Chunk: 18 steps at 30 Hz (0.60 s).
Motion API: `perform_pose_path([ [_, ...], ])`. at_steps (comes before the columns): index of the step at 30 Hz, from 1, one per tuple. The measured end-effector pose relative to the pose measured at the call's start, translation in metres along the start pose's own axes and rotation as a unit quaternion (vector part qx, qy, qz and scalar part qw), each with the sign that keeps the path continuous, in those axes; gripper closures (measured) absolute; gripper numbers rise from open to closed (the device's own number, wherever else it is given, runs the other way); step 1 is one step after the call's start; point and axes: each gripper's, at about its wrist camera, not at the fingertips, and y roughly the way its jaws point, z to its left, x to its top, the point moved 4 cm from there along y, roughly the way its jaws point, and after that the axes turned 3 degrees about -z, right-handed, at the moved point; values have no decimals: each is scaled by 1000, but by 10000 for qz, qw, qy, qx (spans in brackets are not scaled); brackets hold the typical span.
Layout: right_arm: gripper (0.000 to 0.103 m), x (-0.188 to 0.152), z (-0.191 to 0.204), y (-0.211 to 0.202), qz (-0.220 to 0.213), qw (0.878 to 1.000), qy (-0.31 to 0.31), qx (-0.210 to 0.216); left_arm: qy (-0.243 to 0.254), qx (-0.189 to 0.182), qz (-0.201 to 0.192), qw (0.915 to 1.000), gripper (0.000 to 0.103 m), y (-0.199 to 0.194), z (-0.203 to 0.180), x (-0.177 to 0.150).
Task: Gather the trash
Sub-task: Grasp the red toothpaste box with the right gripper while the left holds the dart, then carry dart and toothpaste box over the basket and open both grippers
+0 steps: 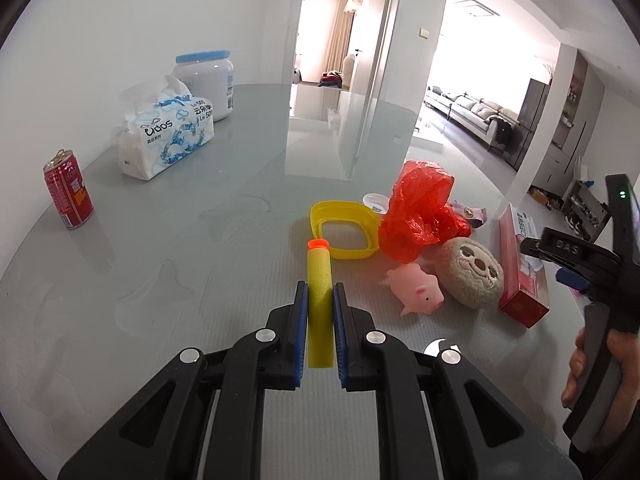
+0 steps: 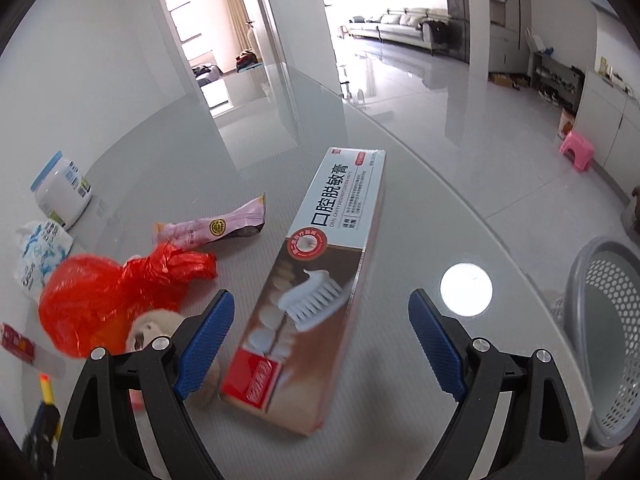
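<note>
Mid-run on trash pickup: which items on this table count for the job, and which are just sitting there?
Likely trash: foam dart clamped in left gripper, red plastic bag, pink wrapper, toothpaste box under open right gripper, grey basket.

Likely bystanders: tissue pack, jar, pig toy, plush.

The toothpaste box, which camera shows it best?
The right wrist view: the toothpaste box lies flat and fills the middle, printed top face showing, ahead of the open right claw. The left wrist view catches it only at an angle, foreshortened, at the right behind the round plush toy.
</note>
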Motion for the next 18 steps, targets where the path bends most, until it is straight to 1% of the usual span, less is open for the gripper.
perform_pose_path([
  [3, 18, 2, 4, 14, 153, 9995, 33, -258, -43, -63, 6, 10000, 90, -1, 1, 0],
  [7, 18, 1, 10, 31, 402, 9980, -30, -485, -55, -165, -12, 9998, 90, -3, 1, 0],
  [11, 20, -2, 16, 42, 488, 9970, -168, -578, -76, -206, -27, 9998, 90, -5, 2, 0],
  [12, 27, -2, 17, 44, 489, 9973, -193, -517, -78, -205, -29, 9998, 90, -5, 2, 1],
  [13, 32, -3, 18, 42, 431, 9971, -288, -565, -79, -207, -28, 9998, 90, -5, 1, 1],
  [14, 45, -3, 20, 42, 414, 9966, -390, -596, -78, -207, -25, 9998, 90, -5, 1, 0],
  [18, 50, -7, 21, 38, 406, 9974, -547, -212, -29, -177, -25, 9998, 90, -5, 0, -1],
])
